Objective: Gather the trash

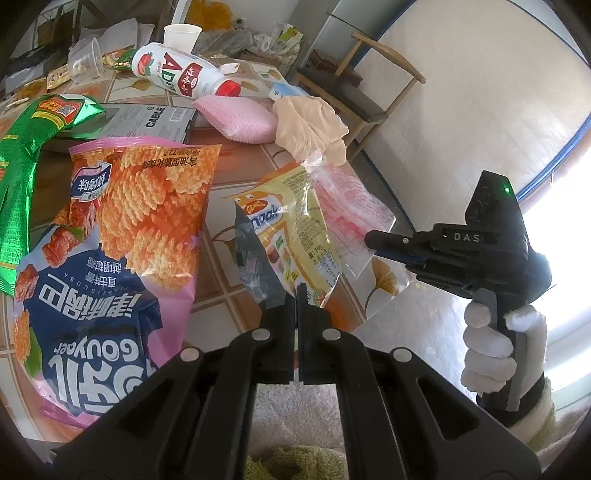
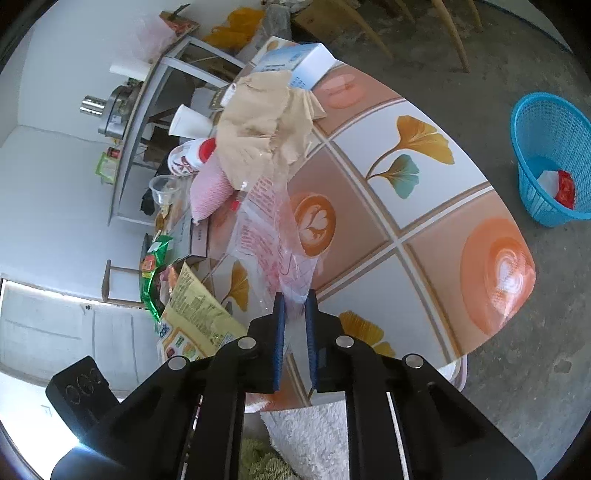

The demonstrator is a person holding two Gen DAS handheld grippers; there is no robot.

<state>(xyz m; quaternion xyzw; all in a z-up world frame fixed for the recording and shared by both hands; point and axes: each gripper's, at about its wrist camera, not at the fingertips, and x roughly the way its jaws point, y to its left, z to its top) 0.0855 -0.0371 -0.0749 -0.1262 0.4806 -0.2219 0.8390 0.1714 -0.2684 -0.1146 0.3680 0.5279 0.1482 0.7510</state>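
Observation:
My left gripper (image 1: 297,291) is shut on the lower edge of a yellow snack wrapper (image 1: 295,236), which stands up from the jaws with its silvery inside showing. The same wrapper (image 2: 195,310) appears at the lower left of the right wrist view. My right gripper (image 2: 294,295), held by a white-gloved hand (image 1: 491,350), is shut on the near end of a clear plastic bag with red print (image 2: 266,229). From the left wrist view the right gripper (image 1: 369,238) pinches that bag (image 1: 351,210) at the table's edge.
On the tiled table (image 2: 424,229) lie a large chip bag (image 1: 110,258), a green wrapper (image 1: 22,166), a tipped bottle (image 1: 177,72), a pink sponge (image 1: 236,114), a beige cloth (image 1: 310,125) and a paper cup (image 1: 181,35). A blue basket (image 2: 550,158) holding scraps stands on the floor.

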